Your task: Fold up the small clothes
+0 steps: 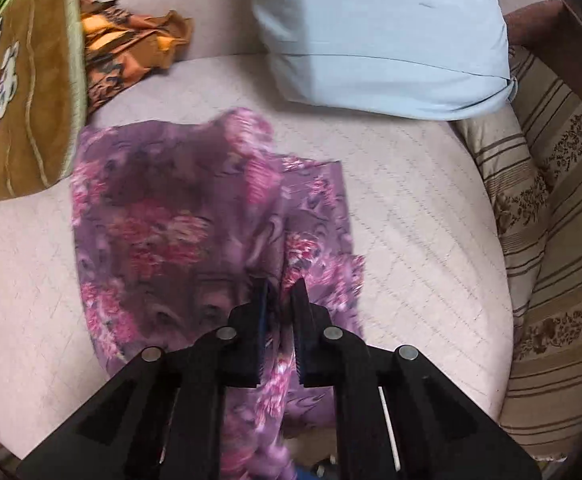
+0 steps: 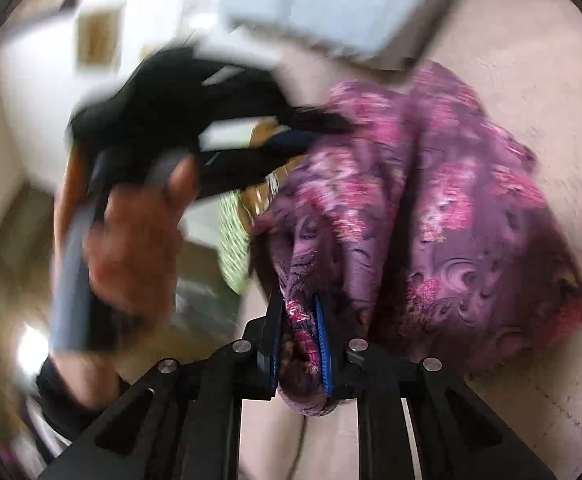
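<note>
Grippers both clench the purple floral garment (image 1: 179, 216): the left gripper (image 1: 283, 292) and right gripper (image 2: 297, 312) each pinch a gathered edge, probably to lift and carry it over into a fold. Cloth drapes mid-mattress (image 1: 411, 208); open room lies toward the striped edge, with the blue pillow (image 1: 379, 28) crowding the far side

garment (image 1: 195, 216): spread on the sofa seat (image 1: 411, 216), mid-seat, its near end hanging over the front edge
pillow (image 1: 375, 32): behind the garment, at the seat's back edge
cushion (image 1: 19, 88): at the seat's left edge
crumpled cloth (image 1: 131, 48): back left corner, just beside the cushion
striped armrest (image 1: 551, 208): along the right edge
</note>
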A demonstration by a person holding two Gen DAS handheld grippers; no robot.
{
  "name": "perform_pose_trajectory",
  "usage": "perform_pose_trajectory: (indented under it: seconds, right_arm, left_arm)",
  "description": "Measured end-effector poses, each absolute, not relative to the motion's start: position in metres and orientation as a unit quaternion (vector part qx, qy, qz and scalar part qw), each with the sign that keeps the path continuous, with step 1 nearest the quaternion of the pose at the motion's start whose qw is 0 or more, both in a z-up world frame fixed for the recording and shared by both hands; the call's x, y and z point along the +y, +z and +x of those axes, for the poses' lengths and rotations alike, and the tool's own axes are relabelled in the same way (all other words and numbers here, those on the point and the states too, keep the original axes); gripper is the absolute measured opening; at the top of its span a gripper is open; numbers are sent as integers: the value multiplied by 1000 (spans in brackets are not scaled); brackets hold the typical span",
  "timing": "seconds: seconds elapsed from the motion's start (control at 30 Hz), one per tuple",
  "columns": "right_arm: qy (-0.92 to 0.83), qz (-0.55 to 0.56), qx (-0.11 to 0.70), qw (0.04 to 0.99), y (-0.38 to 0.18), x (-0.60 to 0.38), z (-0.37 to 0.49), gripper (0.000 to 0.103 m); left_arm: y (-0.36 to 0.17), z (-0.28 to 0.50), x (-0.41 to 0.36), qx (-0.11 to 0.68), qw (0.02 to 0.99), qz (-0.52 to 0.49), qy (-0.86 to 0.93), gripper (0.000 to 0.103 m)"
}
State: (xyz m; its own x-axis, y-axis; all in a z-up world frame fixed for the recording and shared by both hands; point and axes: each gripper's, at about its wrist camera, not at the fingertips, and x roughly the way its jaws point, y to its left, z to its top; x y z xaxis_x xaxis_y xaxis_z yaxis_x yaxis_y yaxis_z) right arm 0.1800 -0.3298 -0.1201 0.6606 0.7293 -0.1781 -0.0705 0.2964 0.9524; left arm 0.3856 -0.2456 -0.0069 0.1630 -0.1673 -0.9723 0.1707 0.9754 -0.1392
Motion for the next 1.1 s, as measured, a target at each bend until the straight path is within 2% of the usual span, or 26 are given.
perform_pose_trajectory:
  seconds: [0.1,0.17,0.2,0.27,0.37,0.4,0.43,0.47,0.5,0.57,0.6,0.63,0.77,0.8,0.87,0.97,1.1]
  right_arm:
    - [211,613,334,684,-163,-361,178,14]
    - [168,638,359,660,-187,-372,175,10]
    - [165,644,362,653,-191,-374,174,14]
    - [161,620,372,672,-178,-372,172,17]
    - [132,571,371,721,-152,-385,163,19]
    - [127,575,356,725,-145,-395,158,23]
    - [119,581,332,734,-134,-409,153,27]
    - [107,579,313,745,-125,-421,150,36]
    - [100,573,302,755,-117,-426,148,44]
    - [104,547,299,775,-97,-435,168,48]
    - [114,526,311,783,-87,-435,186,54]
    - [131,507,327,787,-82,-432,212,56]
    - [144,459,422,769,-85,-400,281,55]
    - [140,451,441,764,-90,-392,287,51]
    - [152,444,445,763,-88,-379,288,47]
    - [172,414,416,791,-75,-364,287,47]
    - [162,362,471,788,-90,-339,318,47]
  left_arm:
    - [-32,389,-270,661,737,-29,-140,9]
    - [-56,389,-290,684,713,-33,-148,9]
    - [-60,386,-294,688,709,-30,-148,9]
    - [-54,380,-295,680,713,-49,-166,9]
    - [-8,362,-258,626,748,-90,-200,11]
    - [4,356,-241,609,761,-99,-201,15]
    - [16,349,-221,591,778,-100,-189,32]
    - [23,341,-202,577,794,-93,-166,54]
    - [27,333,-182,559,813,-85,-140,58]
    - [19,317,-155,546,829,-66,-104,58]
    - [13,313,-147,550,826,-67,-101,58]
    - [0,308,-140,563,817,-79,-101,58]
    - [-33,294,-132,585,790,-136,-125,58]
    - [-38,292,-133,587,786,-142,-131,58]
    - [-43,288,-132,588,782,-151,-141,58]
    - [-49,280,-135,586,780,-160,-151,58]
    - [-57,272,-143,594,769,-167,-165,58]
